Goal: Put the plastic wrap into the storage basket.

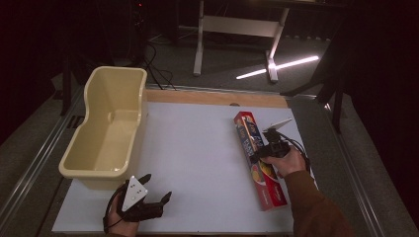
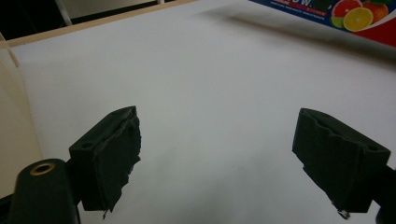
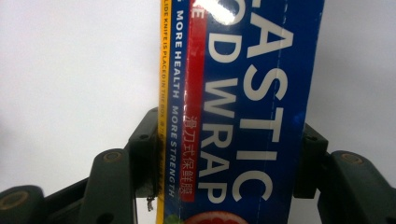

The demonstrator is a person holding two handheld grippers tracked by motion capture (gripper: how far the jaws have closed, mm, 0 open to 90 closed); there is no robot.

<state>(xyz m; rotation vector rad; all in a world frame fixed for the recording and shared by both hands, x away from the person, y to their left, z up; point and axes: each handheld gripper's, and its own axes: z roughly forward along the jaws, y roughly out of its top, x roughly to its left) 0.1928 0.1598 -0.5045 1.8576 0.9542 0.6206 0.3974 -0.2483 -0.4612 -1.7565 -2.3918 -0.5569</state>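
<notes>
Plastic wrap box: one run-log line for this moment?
right gripper: shut on plastic wrap box | left gripper: open, idle | tub: empty

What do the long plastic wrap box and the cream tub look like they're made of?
Plastic wrap box: likely glossy printed cardboard; sharp straight edges, glare across the lettering. The right gripper clamps it.
Cream tub: probably moulded plastic with a smooth, slightly shiny finish; rounded rim, one even colour.
</notes>
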